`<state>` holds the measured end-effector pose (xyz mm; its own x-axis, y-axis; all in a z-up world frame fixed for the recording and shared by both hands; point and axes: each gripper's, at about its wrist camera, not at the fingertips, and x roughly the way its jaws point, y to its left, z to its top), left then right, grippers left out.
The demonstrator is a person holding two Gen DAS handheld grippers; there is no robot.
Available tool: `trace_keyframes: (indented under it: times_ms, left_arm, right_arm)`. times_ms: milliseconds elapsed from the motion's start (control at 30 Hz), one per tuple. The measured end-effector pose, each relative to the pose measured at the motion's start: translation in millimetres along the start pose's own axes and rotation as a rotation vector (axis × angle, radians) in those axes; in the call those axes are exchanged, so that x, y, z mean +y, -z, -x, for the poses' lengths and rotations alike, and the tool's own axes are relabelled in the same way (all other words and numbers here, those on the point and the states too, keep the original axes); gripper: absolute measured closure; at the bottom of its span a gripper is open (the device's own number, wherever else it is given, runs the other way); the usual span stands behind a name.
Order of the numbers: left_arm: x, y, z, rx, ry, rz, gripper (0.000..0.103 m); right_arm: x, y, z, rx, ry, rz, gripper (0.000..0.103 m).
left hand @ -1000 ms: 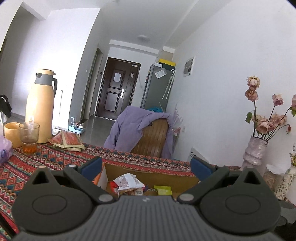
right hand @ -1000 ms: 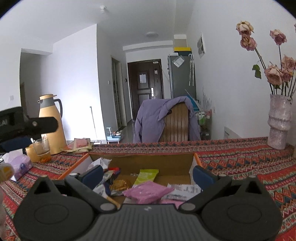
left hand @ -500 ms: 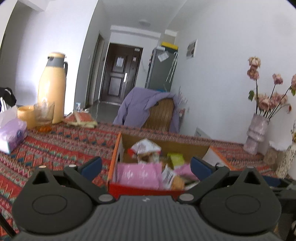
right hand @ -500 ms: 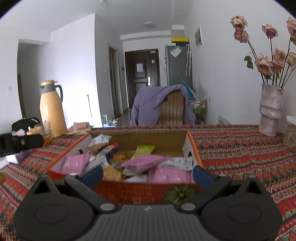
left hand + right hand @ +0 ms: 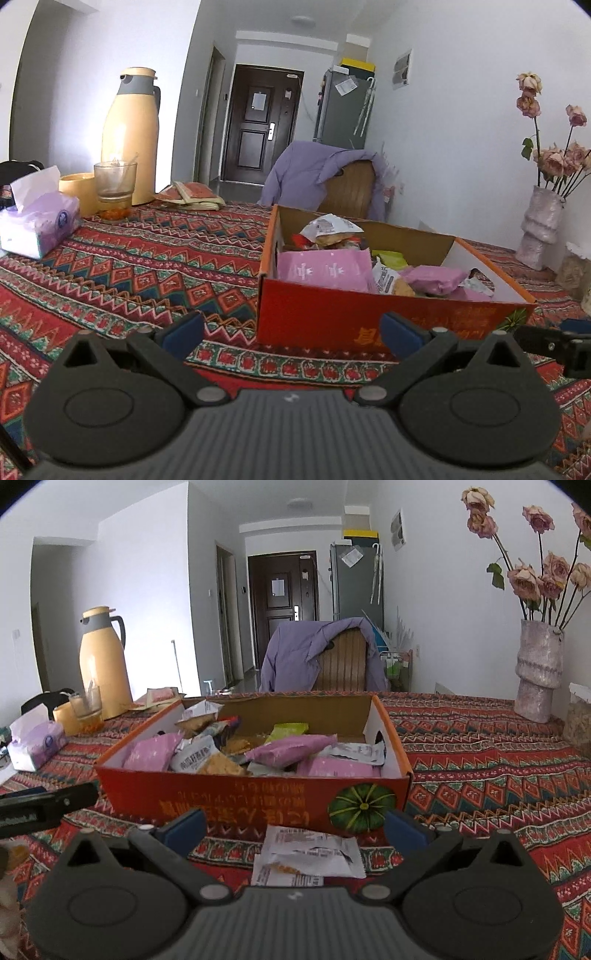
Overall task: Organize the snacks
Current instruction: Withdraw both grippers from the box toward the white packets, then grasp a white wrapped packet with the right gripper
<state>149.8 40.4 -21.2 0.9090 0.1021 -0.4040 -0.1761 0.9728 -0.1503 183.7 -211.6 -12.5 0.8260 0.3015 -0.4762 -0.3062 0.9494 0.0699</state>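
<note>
Packet (image 5: pixel 308 856) of white foil lies flat on the desk (image 5: pixel 480 775), just before the red box (image 5: pixel 255 805) of snacks: light, thin, crinkly, likely slippery, best pinched at a sealed edge. Right tongs (image 5: pixel 295 827) gape wide above it; left tongs (image 5: pixel 291 332) are likewise wide and empty.

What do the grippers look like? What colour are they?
Both look the same. The left gripper and right gripper have dark grey ribbed bodies, two round black discs with arms, silver screws, and blue pads on the fingertips.
</note>
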Motion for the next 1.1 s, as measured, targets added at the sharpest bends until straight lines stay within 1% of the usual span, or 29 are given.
trace_keyframes:
  times_ms: [67, 267, 433, 600, 733, 833, 900, 933, 1000, 1033, 1067, 1100]
  left_arm:
    - [1.6, 1.4, -1.4, 0.0, 0.017, 0.008, 0.0]
    - [4.7, 3.3, -4.6, 0.02, 0.014, 0.023, 0.0]
    - [7.0, 3.3, -5.0, 0.029, 0.025, 0.039, 0.0]
    - [7.6, 4.0, -6.7, 0.043, 0.035, 0.042, 0.0]
    - [8.1, 4.1, -7.5, 0.049, 0.04, 0.048, 0.0]
    - [9.7, 3.9, -7.6, 0.051, 0.041, 0.059, 0.0]
    - [10.5, 3.8, -9.3, 0.06, 0.047, 0.064, 0.0]
    - [10.8, 4.0, -9.5, 0.062, 0.047, 0.065, 0.0]
    - [11.4, 4.3, -9.6, 0.066, 0.05, 0.069, 0.0]
    - [11.9, 4.3, -9.7, 0.066, 0.051, 0.072, 0.0]
    - [12.1, 4.3, -9.8, 0.068, 0.051, 0.074, 0.0]
    - [12.4, 4.3, -10.2, 0.07, 0.051, 0.077, 0.0]
  right_arm:
    - [1.9, 0.3, 0.9, 0.001, 0.002, 0.013, 0.0]
    - [4.7, 1.3, -1.1, 0.012, 0.003, 0.032, 0.001]
    - [9.7, 6.3, -15.4, 0.079, 0.013, 0.049, 0.001]
    - [7.0, 7.5, -33.2, 0.118, 0.03, 0.045, 0.002]
    - [-3.1, 2.0, -53.3, 0.16, 0.05, 0.019, 0.002]
    - [-14.0, 2.9, -71.0, 0.217, 0.041, -0.055, 0.002]
    - [-18.6, 6.2, -78.7, 0.235, 0.034, -0.091, 0.004]
    - [-19.7, 8.1, -81.4, 0.237, 0.035, -0.101, 0.007]
    - [-21.2, 11.3, -82.6, 0.221, 0.031, -0.114, 0.007]
    - [-21.8, 12.1, -82.7, 0.214, 0.029, -0.118, 0.009]
    - [-22.3, 13.0, -81.6, 0.204, 0.027, -0.124, 0.017]
    - [-22.8, 14.0, -80.0, 0.192, 0.023, -0.128, 0.022]
